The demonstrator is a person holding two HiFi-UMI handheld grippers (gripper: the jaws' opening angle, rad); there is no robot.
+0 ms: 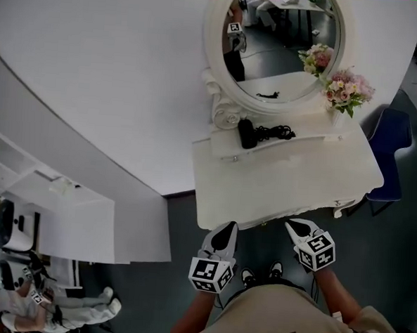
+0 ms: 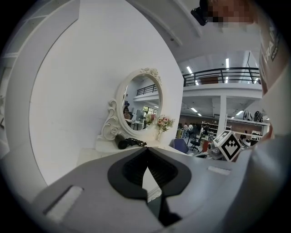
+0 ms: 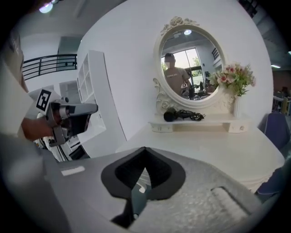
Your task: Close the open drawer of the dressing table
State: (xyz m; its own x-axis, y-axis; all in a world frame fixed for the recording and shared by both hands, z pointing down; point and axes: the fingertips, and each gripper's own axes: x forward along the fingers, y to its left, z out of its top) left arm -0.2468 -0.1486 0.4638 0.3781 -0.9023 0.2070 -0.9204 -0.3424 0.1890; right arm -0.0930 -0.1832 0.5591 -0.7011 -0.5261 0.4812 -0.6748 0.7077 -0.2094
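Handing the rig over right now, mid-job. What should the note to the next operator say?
Left gripper: shut, empty, just short of the front edge of the dressing table.
Right gripper: shut, empty, at the same edge, further right.
Drawer: its front does not show in any view, so I cannot tell if it is open.
Done: no contact with the table yet.
Left: find the drawer front and push it in.

Bright, even indoor light throughout; both gripper views bend strongly and darken toward their edges.
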